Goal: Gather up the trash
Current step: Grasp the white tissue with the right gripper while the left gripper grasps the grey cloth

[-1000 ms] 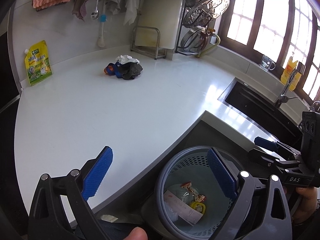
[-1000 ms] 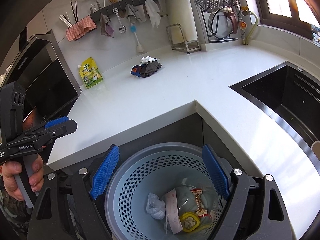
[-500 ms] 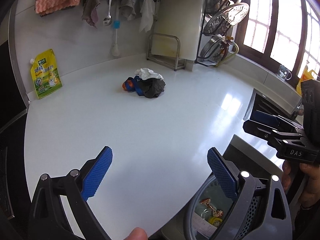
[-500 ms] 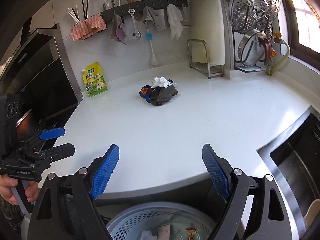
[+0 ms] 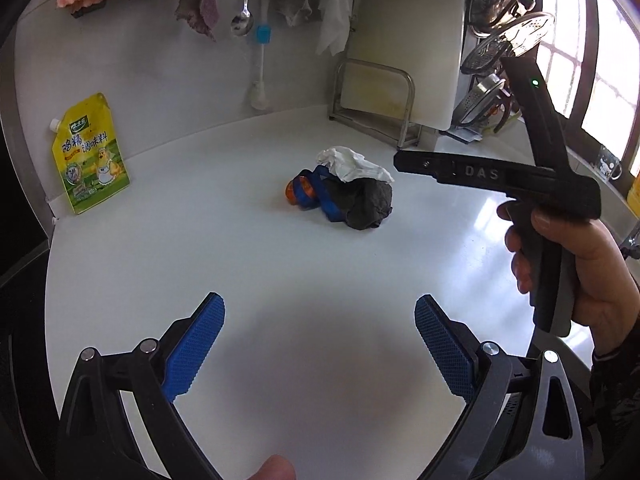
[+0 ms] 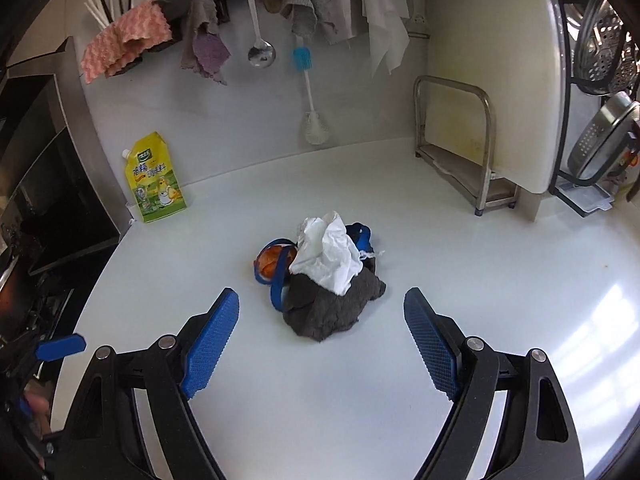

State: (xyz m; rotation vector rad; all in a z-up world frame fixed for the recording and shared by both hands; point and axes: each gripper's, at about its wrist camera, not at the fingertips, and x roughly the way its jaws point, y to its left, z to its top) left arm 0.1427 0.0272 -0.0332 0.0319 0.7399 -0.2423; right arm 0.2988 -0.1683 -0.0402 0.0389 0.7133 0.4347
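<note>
Trash, a small heap of crumpled white tissue [image 6: 326, 256], dark grey rag [image 6: 332, 308], blue strap [image 6: 280, 280] and an orange wrapper [image 6: 270, 260], lies just ahead of my right gripper [image 6: 322, 344], a little beyond the tips and roughly centred on the gap. My right fingers [image 6: 210, 344] with their blue ribbed pads stand wide apart with nothing between them, only bare white countertop [image 6: 460, 264] below. My left gripper [image 5: 320, 350] also has its blue pads [image 5: 194, 348] spread wide and empty, and from its view the same heap [image 5: 344, 192] sits well ahead, with a broad stretch of clear counter in between. In that view the person's right hand [image 5: 576, 264] and the black handle of the right gripper [image 5: 496, 178] cross the right side, close beside the heap.

Outward from the pile, the counter is open on all sides. Behind it the white wall meets the counter in a curved edge; a yellow stand-up seasoning pouch [image 6: 154, 178] leans there at the left corner, well apart from the trash. To the right, a metal rack [image 6: 456, 148] holding a white cutting board [image 6: 486, 60] stands near the back edge. At the far left the counter ends against a black stove area [image 6: 48, 208]. Cloths, a ladle and a blue-headed brush [image 6: 304, 60] hang on a rail above
</note>
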